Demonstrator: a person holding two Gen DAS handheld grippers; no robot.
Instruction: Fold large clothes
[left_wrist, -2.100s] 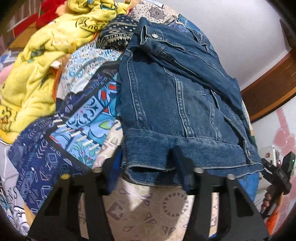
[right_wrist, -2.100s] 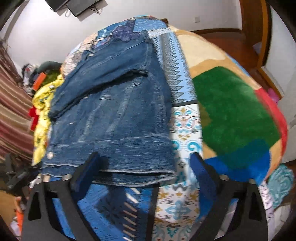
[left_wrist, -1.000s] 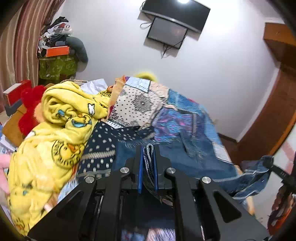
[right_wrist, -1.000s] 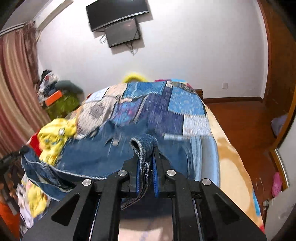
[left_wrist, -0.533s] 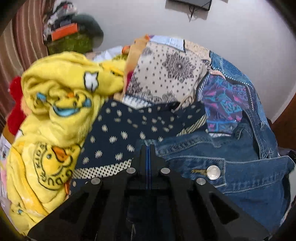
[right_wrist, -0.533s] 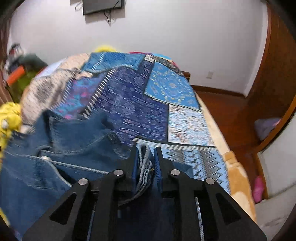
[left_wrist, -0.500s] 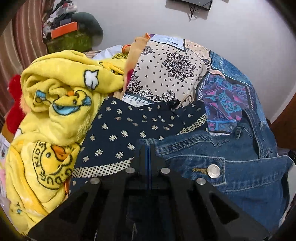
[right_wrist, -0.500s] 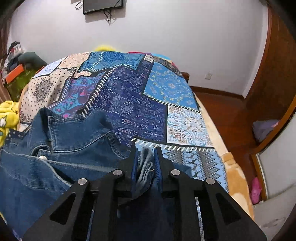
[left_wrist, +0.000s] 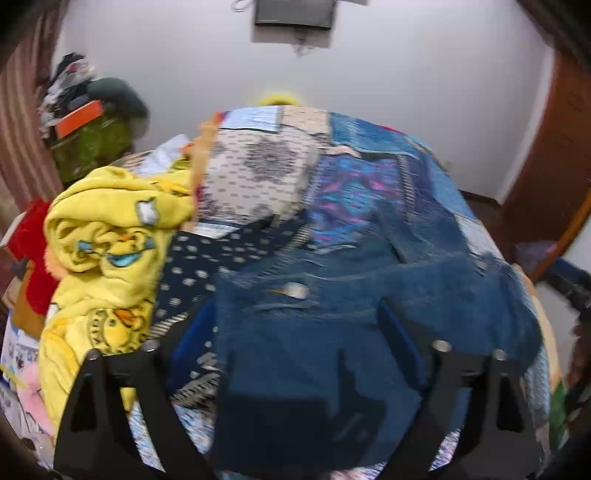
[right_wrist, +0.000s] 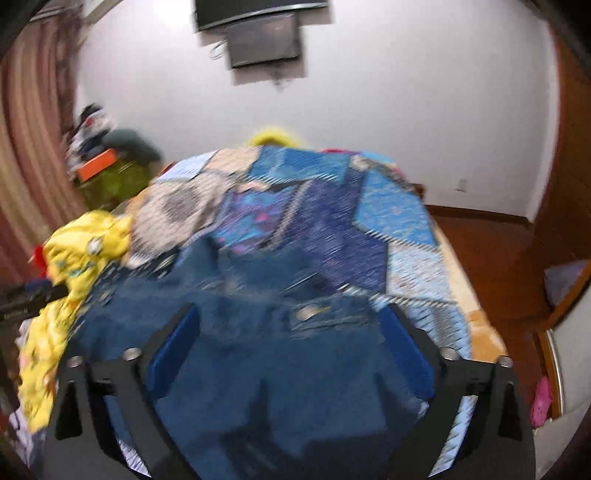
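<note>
Denim let go: both hand-held grippers have just dropped the folded jacket.

Half a second ago each hand-held gripper was pinched tight on a fold of the denim jacket (left_wrist: 369, 314); now the left hand-held gripper (left_wrist: 295, 325) and the right hand-held gripper (right_wrist: 291, 332) have their jaws spreading wide, with denim lying loose between the fingers and no pad pressing on it. The jacket rests doubled over on the patchwork bedspread (right_wrist: 388, 221) of the bed, its brass button (left_wrist: 295, 290) facing up, just beside the yellow blanket (left_wrist: 110, 240). To my eye this fold is laid down; the next one, or some smoothing of the rumpled top layer, looks to be what remains.
</note>
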